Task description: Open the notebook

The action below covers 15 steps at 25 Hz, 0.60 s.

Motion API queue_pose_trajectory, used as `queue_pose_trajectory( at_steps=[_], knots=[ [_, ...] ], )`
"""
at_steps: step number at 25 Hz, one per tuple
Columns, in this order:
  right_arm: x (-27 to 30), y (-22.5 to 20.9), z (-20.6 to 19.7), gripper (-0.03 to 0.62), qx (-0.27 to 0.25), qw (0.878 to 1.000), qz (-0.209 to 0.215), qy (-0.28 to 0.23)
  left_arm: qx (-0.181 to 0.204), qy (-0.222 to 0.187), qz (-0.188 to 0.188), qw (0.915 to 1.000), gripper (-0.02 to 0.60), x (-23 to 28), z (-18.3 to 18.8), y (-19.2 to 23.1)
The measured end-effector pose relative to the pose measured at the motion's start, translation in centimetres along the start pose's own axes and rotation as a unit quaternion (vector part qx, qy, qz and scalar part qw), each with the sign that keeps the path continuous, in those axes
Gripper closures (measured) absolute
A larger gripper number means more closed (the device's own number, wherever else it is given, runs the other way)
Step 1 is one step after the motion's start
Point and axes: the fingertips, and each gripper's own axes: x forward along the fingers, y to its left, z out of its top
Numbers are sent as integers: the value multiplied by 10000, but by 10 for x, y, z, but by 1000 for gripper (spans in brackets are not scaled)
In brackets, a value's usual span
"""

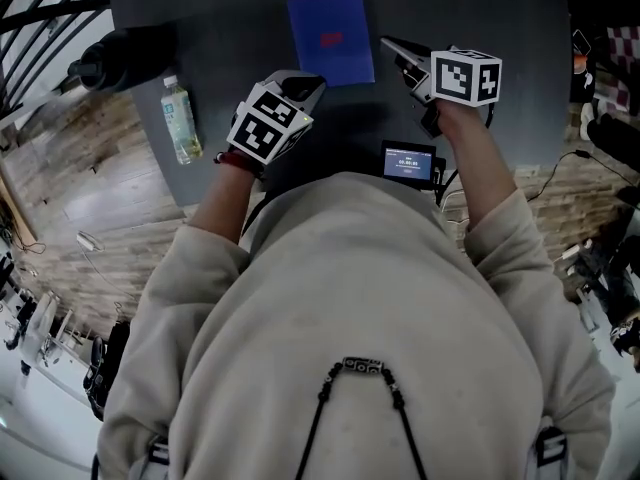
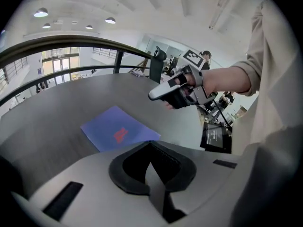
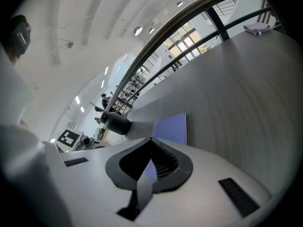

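A closed blue notebook (image 1: pixel 331 38) with a red mark on its cover lies flat on the dark grey table (image 1: pixel 490 8). It also shows in the left gripper view, notebook (image 2: pixel 118 134), and in the right gripper view, notebook (image 3: pixel 171 129). My left gripper (image 1: pixel 303 84) hovers just short of the notebook's near-left corner, jaws together and holding nothing. My right gripper (image 1: pixel 392 47) hangs beside the notebook's right edge, also shut and holding nothing. In their own views the left gripper (image 2: pixel 150 167) and the right gripper (image 3: pixel 150 164) show closed jaws. Neither touches the notebook.
A clear plastic bottle (image 1: pixel 180 118) lies near the table's left edge, with a black cylindrical object (image 1: pixel 125 56) behind it. A small lit screen (image 1: pixel 409 162) sits at the table's near edge. A curved railing (image 2: pixel 71 44) runs behind the table.
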Motion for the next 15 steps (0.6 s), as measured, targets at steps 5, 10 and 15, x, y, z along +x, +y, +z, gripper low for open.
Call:
queue_pose_trajectory(
  at_steps=[5,10,15],
  knots=[
    [13,-6,-12,573,32,9997,68,216,140,582,188,9980,581,19,-33,16],
    [28,-3,-23,506,16,9991,165,395,246,790,203,9964,581,28,-45,21],
    [37,-13,-34,447,125,9981,62,598,298,1102,292,9930,581,39,-59,25]
  ],
)
